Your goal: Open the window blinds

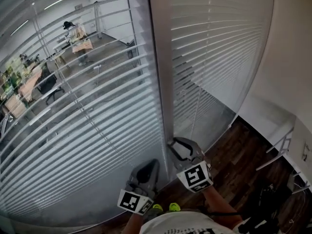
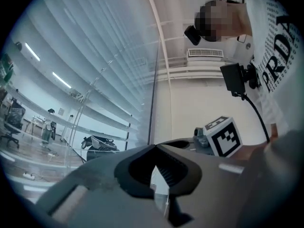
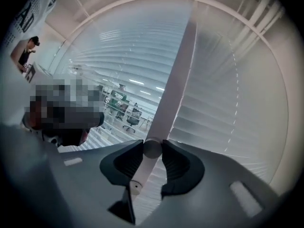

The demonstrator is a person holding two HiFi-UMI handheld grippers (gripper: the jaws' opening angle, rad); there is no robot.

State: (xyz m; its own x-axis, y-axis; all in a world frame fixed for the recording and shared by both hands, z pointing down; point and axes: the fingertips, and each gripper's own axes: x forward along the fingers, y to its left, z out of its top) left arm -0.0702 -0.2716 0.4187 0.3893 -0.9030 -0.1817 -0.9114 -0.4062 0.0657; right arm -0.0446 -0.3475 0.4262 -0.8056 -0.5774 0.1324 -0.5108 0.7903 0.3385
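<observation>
The window blinds [image 1: 97,130] fill the upper left and centre of the head view, white slats hanging over glass on either side of a pale upright post [image 1: 163,82]. Left of the post the slats stand tilted apart, and an office with desks [image 1: 48,72] and chairs shows through at the upper left. Right of the post they lie closer together. A white wall [image 1: 292,57] runs down the right edge, and dark wood floor [image 1: 234,160] fills the lower right.

The right gripper [image 1: 178,149] sits low by the foot of the post, its jaws pinching a small round knob [image 3: 152,149]. The left gripper [image 1: 148,169], just left of it at bottom centre, has its jaw tips pressed together on nothing
</observation>
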